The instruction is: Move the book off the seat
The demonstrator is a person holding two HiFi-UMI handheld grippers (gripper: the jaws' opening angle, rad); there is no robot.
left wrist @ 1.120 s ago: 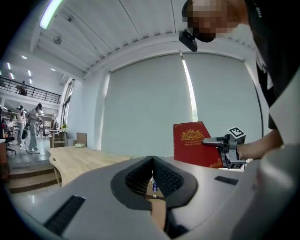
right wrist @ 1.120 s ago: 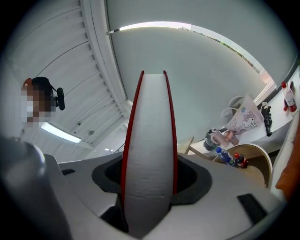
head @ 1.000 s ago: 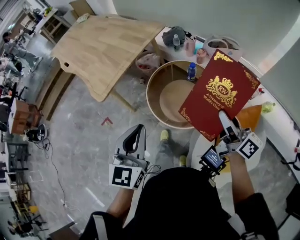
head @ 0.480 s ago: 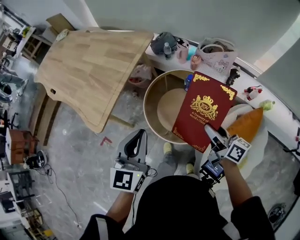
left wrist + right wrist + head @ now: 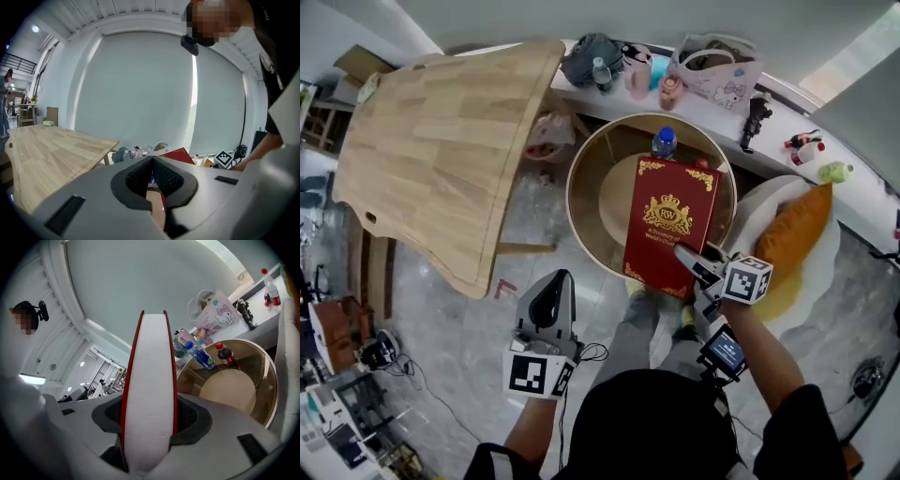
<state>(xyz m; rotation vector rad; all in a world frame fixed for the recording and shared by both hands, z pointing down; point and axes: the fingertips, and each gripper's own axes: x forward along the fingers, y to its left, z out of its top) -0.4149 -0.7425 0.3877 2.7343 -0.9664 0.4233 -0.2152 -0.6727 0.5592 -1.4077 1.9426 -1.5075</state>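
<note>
From the head view, a hardback book [image 5: 668,223], deep red with gold scrollwork and a crest, lies flat-faced over a round tabletop [image 5: 577,178] of glass inside a curved wooden rim. Whether the book touches the glass I cannot tell. It is off the seat [image 5: 757,193], a white rounded chair at the right that holds a smooth orange cushion [image 5: 797,234]. The right gripper [image 5: 684,255] reaches in from the book's near edge on an outstretched forearm, its checkered marker cube [image 5: 746,278] facing up. The left gripper [image 5: 551,279], grey and smooth, is held low over the grey stone floor, well apart from the book. A broad tabletop of pale wooden planks [image 5: 441,131] fills the left.

In the left gripper view, the ribbed black fingers [image 5: 138,176] are pressed together at their tips with nothing between them. The gripper points nearly level.

In the right gripper view, the fingers [image 5: 186,416] pinch the book edge-on: a white block of pages between thin red covers stands up between the dark pads. Beyond it stand two plastic bottles [image 5: 202,355].
</note>
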